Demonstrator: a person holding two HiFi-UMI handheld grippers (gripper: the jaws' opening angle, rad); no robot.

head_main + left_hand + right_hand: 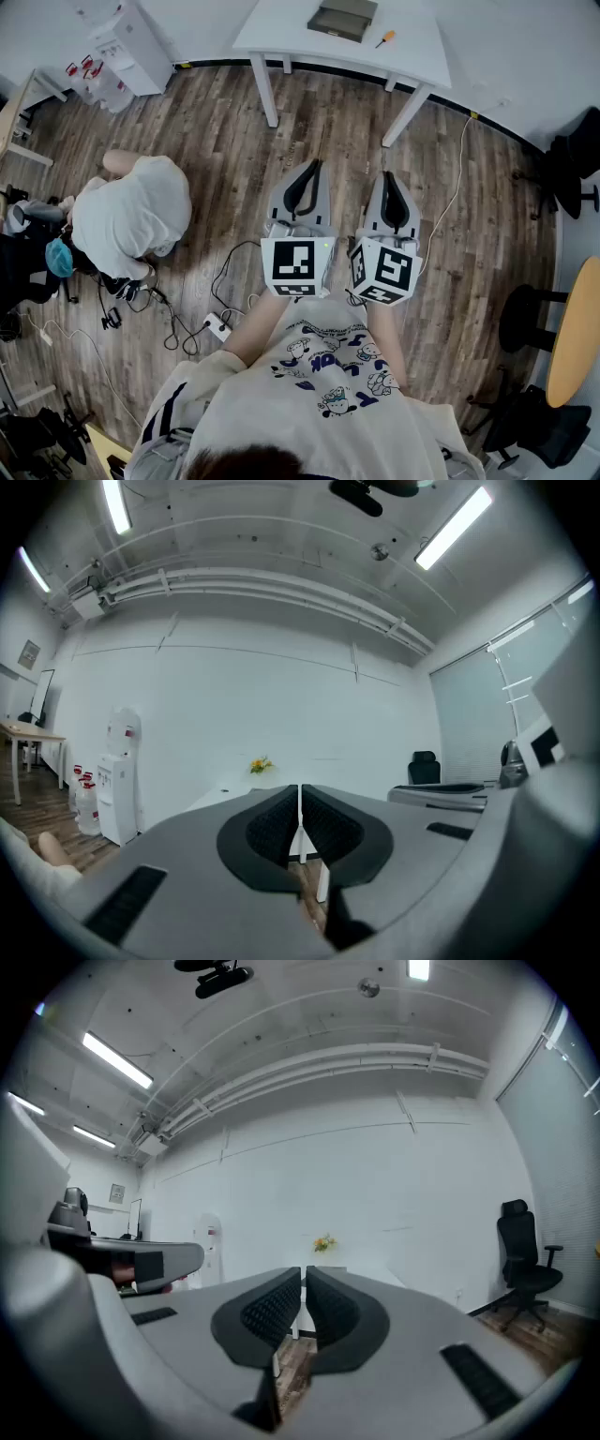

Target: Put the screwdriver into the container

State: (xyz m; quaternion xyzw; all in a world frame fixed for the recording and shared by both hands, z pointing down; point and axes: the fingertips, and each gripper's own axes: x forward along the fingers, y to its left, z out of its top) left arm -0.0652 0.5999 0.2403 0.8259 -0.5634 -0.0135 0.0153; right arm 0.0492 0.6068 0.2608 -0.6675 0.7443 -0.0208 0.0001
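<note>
The floor (309,122) is grey-brown wood plank, and the walls are white. A white table (281,28) stands against the far wall. A white water dispenser (127,47) stands off the table's left end, with red-capped bottles (84,67) beside it. A person in a white shirt (131,220) crouches on the floor at the left, next to loose cables and a white power strip (217,326). Black chairs (572,155) and a round wooden table (577,319) line the right side. A dark, shallow container (342,19) sits on the white table near its far edge. What is inside it cannot be made out. The screwdriver (385,39), which has an orange handle, lies on the tabletop just to the right of the container, toward the right edge and not touching it. The left gripper (314,167) and the right gripper (386,176) are held level, side by side over the floor, well short of the table. Each has its jaws pressed together with nothing between them.
</note>
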